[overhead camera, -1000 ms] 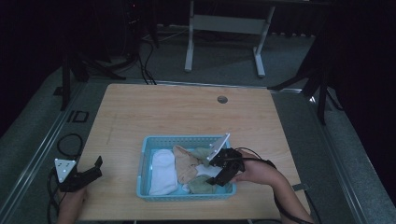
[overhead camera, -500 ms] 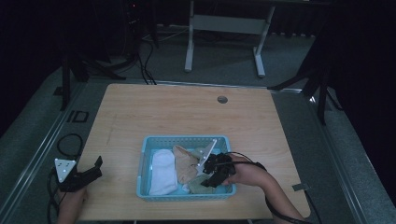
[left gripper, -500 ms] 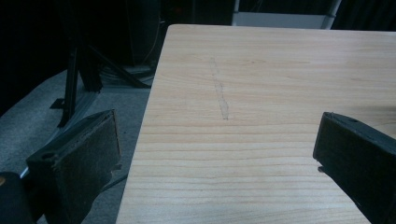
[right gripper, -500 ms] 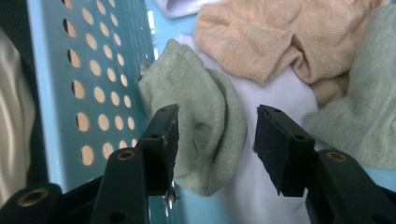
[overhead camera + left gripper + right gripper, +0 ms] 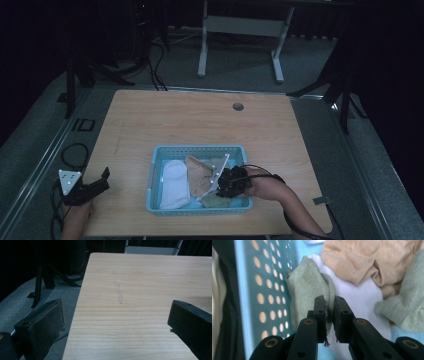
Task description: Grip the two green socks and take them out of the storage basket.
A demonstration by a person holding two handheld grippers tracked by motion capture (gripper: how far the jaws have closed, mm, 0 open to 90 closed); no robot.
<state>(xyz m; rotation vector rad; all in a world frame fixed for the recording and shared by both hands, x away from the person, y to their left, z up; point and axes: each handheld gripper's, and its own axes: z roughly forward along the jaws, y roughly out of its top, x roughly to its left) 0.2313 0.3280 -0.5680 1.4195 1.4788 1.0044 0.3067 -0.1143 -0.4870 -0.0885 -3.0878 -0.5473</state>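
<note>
The right gripper [image 5: 329, 301] reaches into the blue basket [image 5: 156, 170], its jaws pinched narrow on a fold of the pale green sock [image 5: 308, 285]; beside that fold the perforated basket wall rises, and beyond the fingertips lie a white cloth [image 5: 364, 296] and a tan sock [image 5: 362, 260]. The left gripper [image 5: 115, 317] hovers with jaws spread wide and nothing between them, the wooden table [image 5: 150, 277] stretching ahead of its fingers; it sits at the table's near left edge, well apart from the basket.

Left gripper [image 5: 117, 322] held w/ black jaws wide apart over bare wooden table [image 5: 150, 290], nothing btwn them. Faint scuff mark [image 5: 118, 288] on tabletop; dark stand legs [image 5: 47, 280] beyond table's edge.
</note>
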